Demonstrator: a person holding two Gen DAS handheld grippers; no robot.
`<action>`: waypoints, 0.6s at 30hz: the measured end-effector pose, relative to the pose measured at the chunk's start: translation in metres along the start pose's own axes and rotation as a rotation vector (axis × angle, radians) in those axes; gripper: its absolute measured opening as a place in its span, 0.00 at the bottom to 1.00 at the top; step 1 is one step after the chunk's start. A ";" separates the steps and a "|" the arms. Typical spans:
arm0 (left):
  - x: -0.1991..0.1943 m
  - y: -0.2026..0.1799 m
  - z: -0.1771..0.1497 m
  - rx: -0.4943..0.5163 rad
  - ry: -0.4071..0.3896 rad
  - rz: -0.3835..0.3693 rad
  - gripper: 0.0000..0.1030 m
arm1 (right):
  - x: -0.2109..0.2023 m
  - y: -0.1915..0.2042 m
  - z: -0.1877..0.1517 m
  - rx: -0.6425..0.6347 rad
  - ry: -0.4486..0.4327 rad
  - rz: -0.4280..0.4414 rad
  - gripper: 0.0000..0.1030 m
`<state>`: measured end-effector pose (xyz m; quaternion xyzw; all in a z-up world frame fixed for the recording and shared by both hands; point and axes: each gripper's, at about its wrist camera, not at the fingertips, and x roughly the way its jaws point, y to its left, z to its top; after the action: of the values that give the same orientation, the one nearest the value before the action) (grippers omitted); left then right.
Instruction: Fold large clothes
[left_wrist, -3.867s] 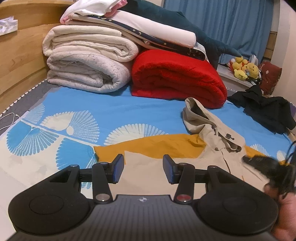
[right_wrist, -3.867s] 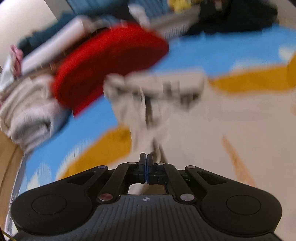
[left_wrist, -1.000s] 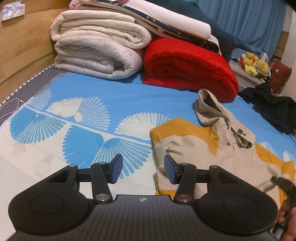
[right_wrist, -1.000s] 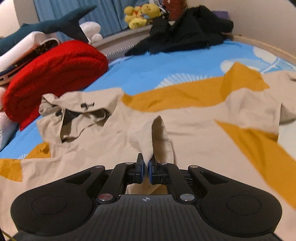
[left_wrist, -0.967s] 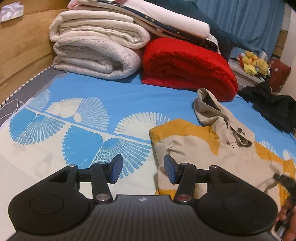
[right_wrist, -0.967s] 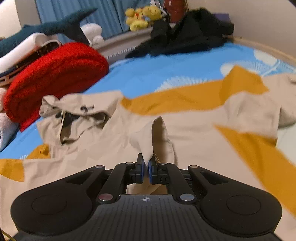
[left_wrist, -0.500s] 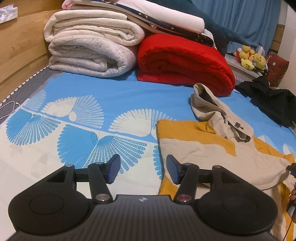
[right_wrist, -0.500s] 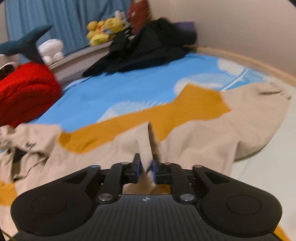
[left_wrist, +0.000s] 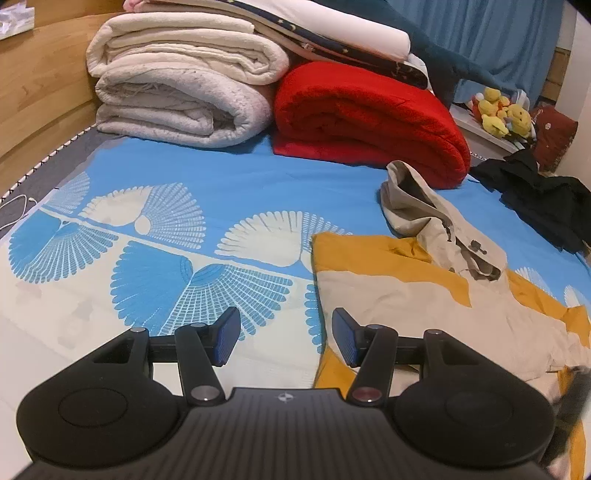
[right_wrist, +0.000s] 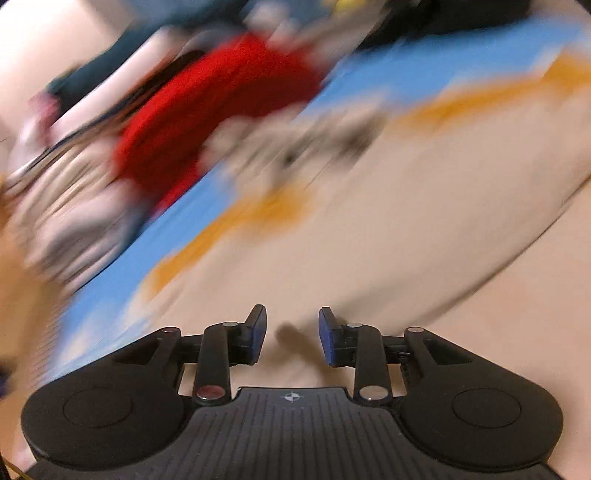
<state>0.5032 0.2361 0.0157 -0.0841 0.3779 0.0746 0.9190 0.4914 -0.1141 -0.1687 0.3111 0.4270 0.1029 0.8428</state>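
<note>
Before me: blue patterned bed (left_wrist: 229, 184) bearing tan-and-mustard jacket (left_wrist: 406, 295), red blanket (left_wrist: 369, 122), white blankets (left_wrist: 177, 107), black garment (left_wrist: 543, 195).

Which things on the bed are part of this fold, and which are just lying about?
Part of the job:
- beige and mustard hooded jacket
- left gripper, open, empty
- right gripper, jaws opening, nothing between them

Lying about:
- red blanket
- white blankets
- black garment
- yellow plush toys

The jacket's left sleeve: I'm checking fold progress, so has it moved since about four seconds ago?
Yes. In the left wrist view the jacket now ends in a folded left edge short of the fan print on the bedsheet, which that sleeve reached before.
</note>
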 end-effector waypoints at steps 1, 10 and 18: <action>0.000 0.001 0.000 -0.001 0.000 -0.001 0.59 | 0.016 0.007 -0.006 0.011 0.046 0.031 0.38; -0.003 0.009 0.003 -0.018 -0.008 -0.001 0.59 | 0.079 0.031 -0.012 0.158 0.123 0.116 0.13; -0.007 0.018 0.004 -0.038 -0.014 0.003 0.59 | 0.014 0.087 -0.041 -0.079 -0.050 0.093 0.00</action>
<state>0.4977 0.2540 0.0216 -0.1004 0.3702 0.0836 0.9197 0.4754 -0.0217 -0.1427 0.2996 0.3863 0.1511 0.8591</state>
